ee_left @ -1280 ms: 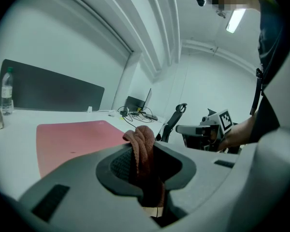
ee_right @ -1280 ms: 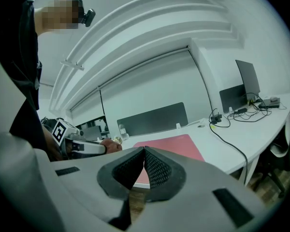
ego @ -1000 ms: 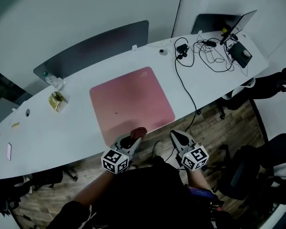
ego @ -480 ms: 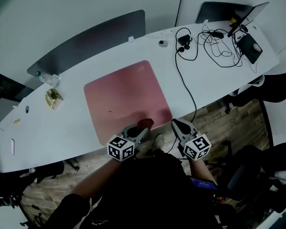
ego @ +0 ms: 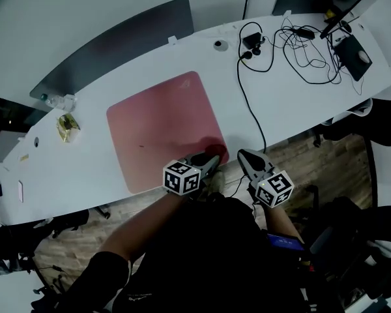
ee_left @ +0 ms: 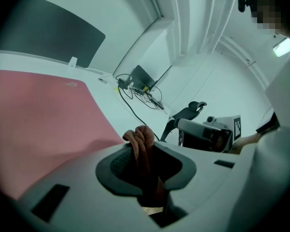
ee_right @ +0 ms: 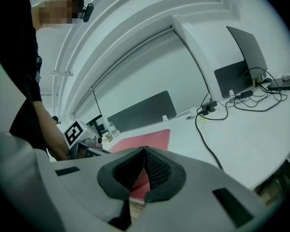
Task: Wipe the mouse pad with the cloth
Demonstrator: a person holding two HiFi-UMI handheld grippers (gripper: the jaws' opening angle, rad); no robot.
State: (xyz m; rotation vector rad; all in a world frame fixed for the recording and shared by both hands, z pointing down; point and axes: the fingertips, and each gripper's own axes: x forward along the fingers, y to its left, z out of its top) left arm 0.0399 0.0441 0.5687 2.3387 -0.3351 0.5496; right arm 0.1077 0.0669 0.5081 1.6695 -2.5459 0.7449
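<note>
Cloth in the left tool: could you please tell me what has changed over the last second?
The left tool, still shut on the cloth, slid right along the mouse pad's near edge toward its corner. The right tool stayed shut, empty, beside it.

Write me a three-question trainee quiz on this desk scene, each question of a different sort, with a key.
1. Multiple choice: the left tool grips A) a mouse, B) a cloth, C) nothing.
2. True or false: the right tool has its jaws together with nothing between them.
3. Short answer: in the head view, on which side of the mouse pad does the black cable lie?
Key: 1 B; 2 true; 3 right.
</note>
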